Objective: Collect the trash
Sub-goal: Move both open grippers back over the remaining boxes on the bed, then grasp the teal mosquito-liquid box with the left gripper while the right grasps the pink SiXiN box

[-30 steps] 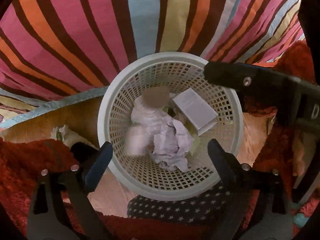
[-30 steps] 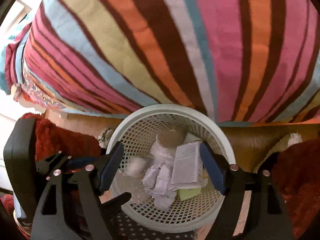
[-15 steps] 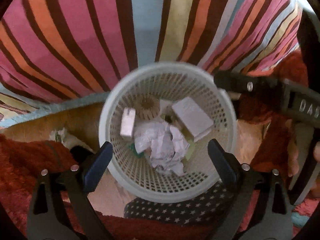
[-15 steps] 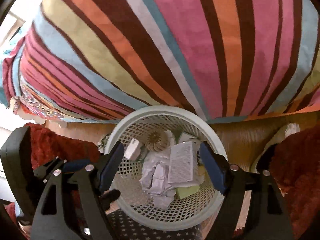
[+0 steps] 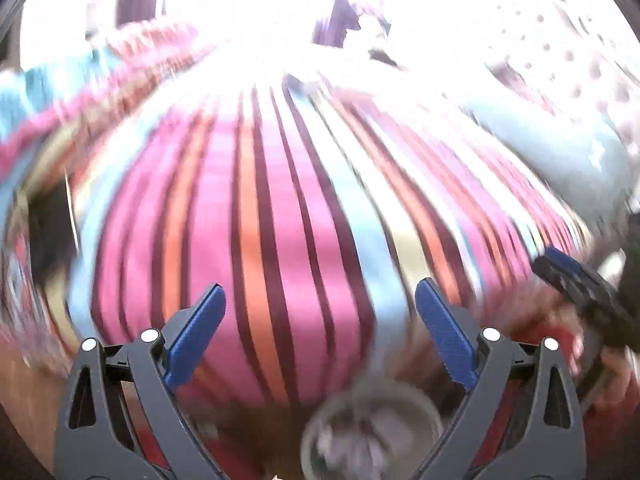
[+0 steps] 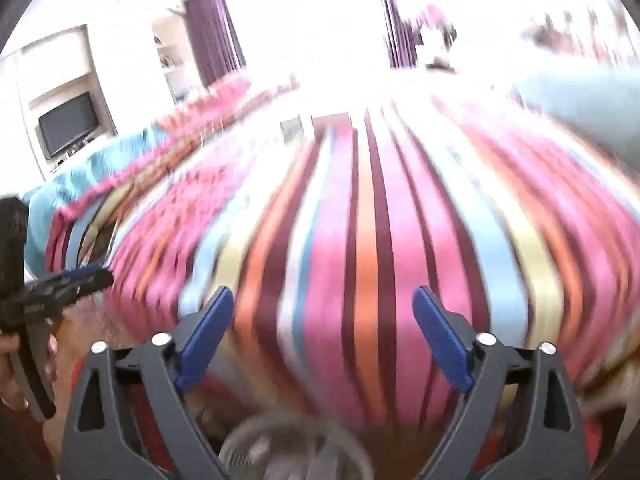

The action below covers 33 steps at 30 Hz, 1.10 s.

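Both views are motion-blurred. The white mesh trash basket [image 5: 372, 436] with crumpled paper inside sits at the bottom edge of the left wrist view, below my left gripper [image 5: 320, 308], which is open and holds nothing. In the right wrist view the basket [image 6: 296, 448] is a blur at the bottom edge. My right gripper [image 6: 323, 312] has its jaws opening, with nothing between them. Both grippers point over the striped bedspread [image 5: 280, 220]. The other gripper shows at the right edge [image 5: 580, 284] of the left view and at the left edge [image 6: 60, 284] of the right view, held by a hand.
The striped bed [image 6: 380, 220] fills the middle of both views. A red shaggy rug [image 5: 560, 340] lies beside the basket. A television [image 6: 68, 124] stands in a wall unit at far left, purple curtains [image 6: 212, 32] behind the bed. A pale pillow [image 5: 560, 148] lies at right.
Both grippers have risen and tilted up from over the basket, which slid from the middle to the bottom edge of each view. The bed top and room came into sight.
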### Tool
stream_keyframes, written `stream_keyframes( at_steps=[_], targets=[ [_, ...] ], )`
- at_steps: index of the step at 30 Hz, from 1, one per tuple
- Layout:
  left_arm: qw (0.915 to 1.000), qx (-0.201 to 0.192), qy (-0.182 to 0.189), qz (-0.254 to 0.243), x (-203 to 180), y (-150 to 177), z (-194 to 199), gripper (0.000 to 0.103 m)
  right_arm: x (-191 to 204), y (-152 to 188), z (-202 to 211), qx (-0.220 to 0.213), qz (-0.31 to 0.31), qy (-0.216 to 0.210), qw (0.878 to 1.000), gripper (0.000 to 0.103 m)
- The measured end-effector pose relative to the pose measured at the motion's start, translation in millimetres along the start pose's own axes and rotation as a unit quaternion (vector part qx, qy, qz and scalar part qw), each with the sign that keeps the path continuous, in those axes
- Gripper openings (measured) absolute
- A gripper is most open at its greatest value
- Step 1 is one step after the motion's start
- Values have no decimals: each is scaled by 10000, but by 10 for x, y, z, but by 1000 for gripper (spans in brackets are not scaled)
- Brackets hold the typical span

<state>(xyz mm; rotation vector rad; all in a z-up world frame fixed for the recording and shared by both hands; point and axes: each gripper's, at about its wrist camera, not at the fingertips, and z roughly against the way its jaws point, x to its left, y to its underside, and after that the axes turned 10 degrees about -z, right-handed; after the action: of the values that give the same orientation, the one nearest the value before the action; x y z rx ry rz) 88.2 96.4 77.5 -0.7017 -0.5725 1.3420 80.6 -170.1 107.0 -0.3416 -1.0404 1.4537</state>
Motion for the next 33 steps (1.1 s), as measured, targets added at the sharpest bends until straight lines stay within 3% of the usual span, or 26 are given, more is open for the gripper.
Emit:
stream_keyframes(
  at_steps=[4,6,11,14,17,23,31,33],
  targets=[
    [9995,-235,19,209,159,-872,-553,93,176,-555,-474,-387,579,153,9975,87],
    [9989,-89,-32,460,260,-1265,-933,93,252,-841,-841,-268,701,164,9970,87],
    [9963,-65,-578,637,413,-2249,-1901,93,360,-1386,-1764,-61,938,475,9944,87],
    [9946,79,-469,920,499,-2652,-2359,93,308,-1603,-2195,177,739,491,9959,87],
    [9940,191,-457,978,555,-2857,-2670,93,247,-1779,-2576,322,515,362,9975,87],
    [9908,285,-393,1266,713,-3083,-3177,93,277,-2049,-2986,395,688,380,9961,87],
    [9889,656,-566,1207,713,-3171,-3680,93,236,-2186,-3451,540,474,593,9957,87],
    [9871,838,-718,1157,722,-3156,-3793,93,180,-2190,-3552,805,330,571,9946,87]
  ],
)
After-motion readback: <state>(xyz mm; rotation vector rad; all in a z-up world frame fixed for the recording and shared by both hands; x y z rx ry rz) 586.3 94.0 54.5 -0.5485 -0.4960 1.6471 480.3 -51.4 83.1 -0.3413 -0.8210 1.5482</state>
